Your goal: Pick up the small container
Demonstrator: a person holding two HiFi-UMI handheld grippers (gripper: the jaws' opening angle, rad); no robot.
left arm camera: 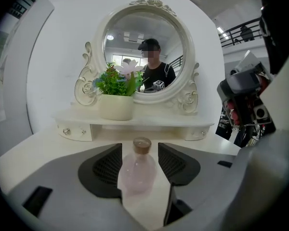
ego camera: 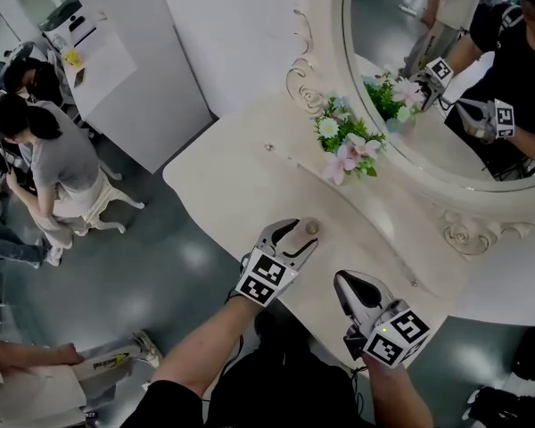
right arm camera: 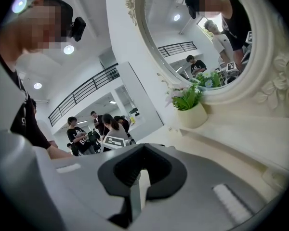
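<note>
The small bottle [left arm camera: 137, 172], clear pink with a cork top, stands upright on the near edge of the pale dressing table [ego camera: 241, 163]. It sits between the jaws of the left gripper [ego camera: 296, 237], which are spread wide on either side of it with their pads off the glass. Just to the right, the right gripper [ego camera: 346, 282] hovers at the table edge, its jaws closed together with nothing in them. Farther back, a pot of flowers [left arm camera: 116, 106] stands on a low shelf in front of an oval mirror [left arm camera: 144, 47].
</note>
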